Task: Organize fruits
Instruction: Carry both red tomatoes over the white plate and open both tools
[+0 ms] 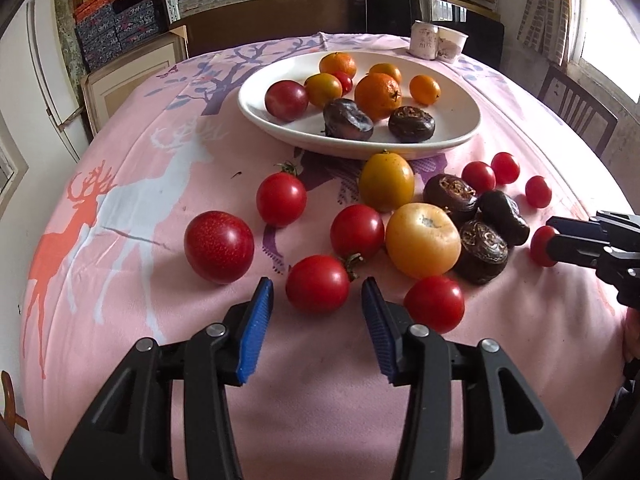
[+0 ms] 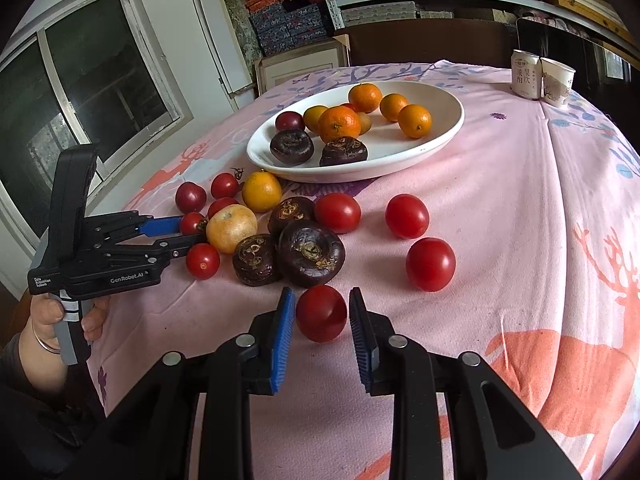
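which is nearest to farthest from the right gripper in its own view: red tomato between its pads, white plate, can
1. Red tomato, between the right gripper's pads.
2. White plate, mid-table, beyond the loose fruit.
3. Can, far edge of the table, on the right.

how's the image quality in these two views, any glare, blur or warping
Left wrist view: strong fisheye bowing of the table edge, window blown out at upper right, white plate and fruit sharp. Right wrist view: same warping, dark corners, soft highlights on the red tomatoes, no motion blur.
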The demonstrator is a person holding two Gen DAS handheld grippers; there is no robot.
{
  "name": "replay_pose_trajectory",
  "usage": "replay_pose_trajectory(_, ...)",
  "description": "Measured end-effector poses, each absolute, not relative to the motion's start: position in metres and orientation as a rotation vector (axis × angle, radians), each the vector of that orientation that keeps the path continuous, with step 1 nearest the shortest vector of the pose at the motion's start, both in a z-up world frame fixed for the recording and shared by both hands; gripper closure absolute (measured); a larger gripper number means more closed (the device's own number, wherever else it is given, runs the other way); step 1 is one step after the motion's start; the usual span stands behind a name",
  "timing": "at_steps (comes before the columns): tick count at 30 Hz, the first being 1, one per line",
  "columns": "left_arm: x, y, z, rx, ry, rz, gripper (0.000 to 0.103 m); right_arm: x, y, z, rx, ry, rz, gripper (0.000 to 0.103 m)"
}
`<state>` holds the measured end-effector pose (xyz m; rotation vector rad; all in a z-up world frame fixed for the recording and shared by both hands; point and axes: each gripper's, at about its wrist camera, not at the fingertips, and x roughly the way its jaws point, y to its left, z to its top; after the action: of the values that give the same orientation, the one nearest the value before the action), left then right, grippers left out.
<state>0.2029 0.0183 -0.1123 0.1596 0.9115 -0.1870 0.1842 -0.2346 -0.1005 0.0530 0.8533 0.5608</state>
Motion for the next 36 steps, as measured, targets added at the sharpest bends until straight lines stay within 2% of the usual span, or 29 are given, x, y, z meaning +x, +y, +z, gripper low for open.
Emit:
replay_pose_trajectory(2,0.204,0.016,-0.112,0.164,0.907,-0.186,0.061,0.184,-0.235,-0.100,0.057,0.852,0.561,0.074)
replay_pose_trajectory(3,0.203,0.016,-0.112,0.165,0.904,-0.193,0.070,0.184,-0.236,-0.100,0.059,0.850,0.562,0.074)
replay_pose_trajectory(6,0.200,0.019,-0.108,0.151,0.879,-0.200,0.072,0.184,-0.236,-0.100,0.061,0.849,0.567,0.074)
replay_pose_trajectory(17,0.181,0.028,-0.093,0.091,0.778,-0.219,0.072,0.188,-0.227,-0.105,0.012,0.894,0.540,0.070)
replay_pose_trajectory(19,0.175,0.027,-0.089,0.086,0.756,-0.223,0.072,0.188,-0.228,-0.105,0.015,0.892,0.533,0.076)
replay_pose_trajectory(25,0.179,0.020,-0.068,0.084,0.717,-0.256,0.072,0.187,-0.251,-0.090,0.182,0.803,0.567,0.076)
replay_pose_trajectory(36,0.296,-0.015,-0.048,0.117,0.763,-0.237,0.071,0.292,-0.236,-0.040,0.181,0.759,0.466,0.074)
